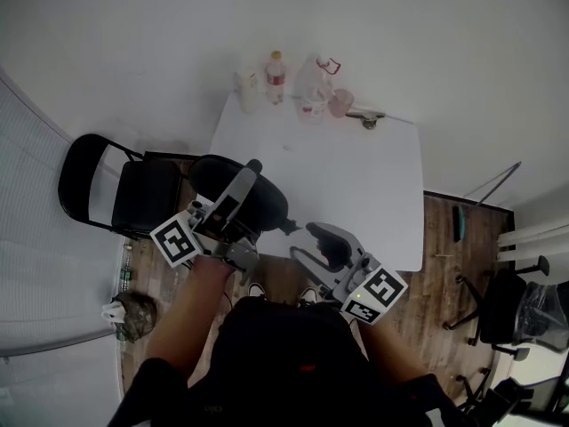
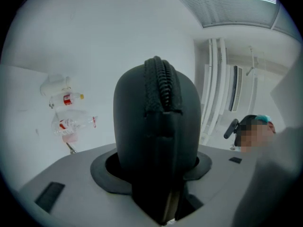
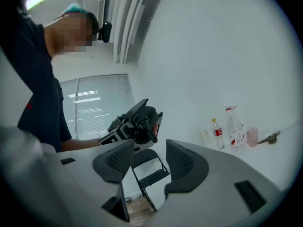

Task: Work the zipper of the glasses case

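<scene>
The left gripper (image 1: 249, 185) is clamping the case (image 2: 156, 122) while the right gripper (image 3: 149, 161), open and empty, is likely needing to pinch the zipper (image 2: 161, 82) next.

Colours
Blk glasses case (image 2: 156, 126) in my left gripper (image 1: 252, 169); its marker cube (image 1: 175, 241) b/w squares; table (image 1: 356, 176) ahead white.

Table (image 1: 338, 176) middle open, bottles (image 1: 276, 76) apparently lining far edge

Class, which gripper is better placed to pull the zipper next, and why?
Right. The left gripper is clamped on the glasses case, holding it in the air. The right gripper is open, empty and close beside it, so it seems free to take the zipper.
</scene>
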{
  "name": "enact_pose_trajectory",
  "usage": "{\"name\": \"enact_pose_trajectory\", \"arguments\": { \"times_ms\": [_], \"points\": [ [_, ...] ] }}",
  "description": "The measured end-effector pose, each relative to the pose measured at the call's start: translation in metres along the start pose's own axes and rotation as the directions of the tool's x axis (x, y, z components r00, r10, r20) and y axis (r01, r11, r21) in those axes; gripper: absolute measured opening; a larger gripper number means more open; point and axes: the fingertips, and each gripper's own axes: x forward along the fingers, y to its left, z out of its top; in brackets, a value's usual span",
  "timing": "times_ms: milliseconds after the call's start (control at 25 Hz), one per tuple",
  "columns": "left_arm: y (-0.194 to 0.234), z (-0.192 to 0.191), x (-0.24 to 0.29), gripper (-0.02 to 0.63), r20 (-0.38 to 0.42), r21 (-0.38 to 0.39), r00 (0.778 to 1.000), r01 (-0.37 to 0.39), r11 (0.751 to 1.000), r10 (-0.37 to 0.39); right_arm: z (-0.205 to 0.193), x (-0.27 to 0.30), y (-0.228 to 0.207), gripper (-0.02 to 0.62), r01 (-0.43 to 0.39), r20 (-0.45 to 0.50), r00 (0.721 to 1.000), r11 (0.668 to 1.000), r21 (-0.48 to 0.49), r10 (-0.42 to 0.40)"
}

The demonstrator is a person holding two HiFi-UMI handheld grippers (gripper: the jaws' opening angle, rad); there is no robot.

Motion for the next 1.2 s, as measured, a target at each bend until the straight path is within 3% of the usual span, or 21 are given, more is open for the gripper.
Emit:
{"name": "enact_pose_trajectory", "arguments": {
  "times_ms": [120, 280, 360, 440, 560, 640, 840, 1200],
  "points": [
    [0.0, 0.005, 0.004, 0.264, 0.038, -0.025, 0.997, -0.065, 0.998, 0.066, 0.005, 0.012, 0.018, 0.186, 0.031, 0.001, 1.0, 0.986, -0.165, -0.031],
    [-0.001, 0.011, 0.006, 0.264, 0.063, -0.032, 0.992, -0.107, 0.994, 0.109, 0.006, 0.03, 0.031, 0.164, 0.064, 0.001, 0.998, 0.938, -0.342, -0.067],
    [-0.008, 0.006, 0.013, 0.265, 0.021, 0.051, 0.993, -0.117, 0.992, 0.116, 0.0, 0.033, 0.03, 0.143, 0.061, -0.014, 0.997, 0.937, -0.343, -0.07],
    [-0.018, -0.001, 0.021, 0.265, -0.054, 0.174, 0.991, -0.111, 0.978, 0.122, -0.005, 0.036, 0.03, 0.133, 0.046, -0.025, 0.998, 0.957, -0.285, -0.055],
    [-0.034, -0.007, 0.03, 0.265, -0.146, 0.354, 0.978, -0.088, 0.931, 0.148, 0.001, 0.04, 0.033, 0.133, 0.039, 0.013, 0.999, 0.969, -0.244, -0.037],
    [-0.044, -0.009, 0.036, 0.265, -0.179, 0.419, 0.972, -0.067, 0.905, 0.155, 0.013, 0.039, 0.034, 0.133, 0.071, 0.07, 0.996, 0.963, -0.258, -0.055],
    [-0.055, -0.009, 0.05, 0.265, -0.171, 0.422, 0.975, -0.057, 0.905, 0.141, 0.038, 0.043, 0.031, 0.123, 0.138, 0.174, 0.981, 0.943, -0.304, -0.087],
    [-0.056, -0.019, 0.058, 0.265, -0.175, 0.399, 0.976, -0.047, 0.916, 0.126, 0.052, 0.042, 0.029, 0.063, 0.181, 0.214, 0.97, 0.924, -0.337, -0.112]
  ]
}}
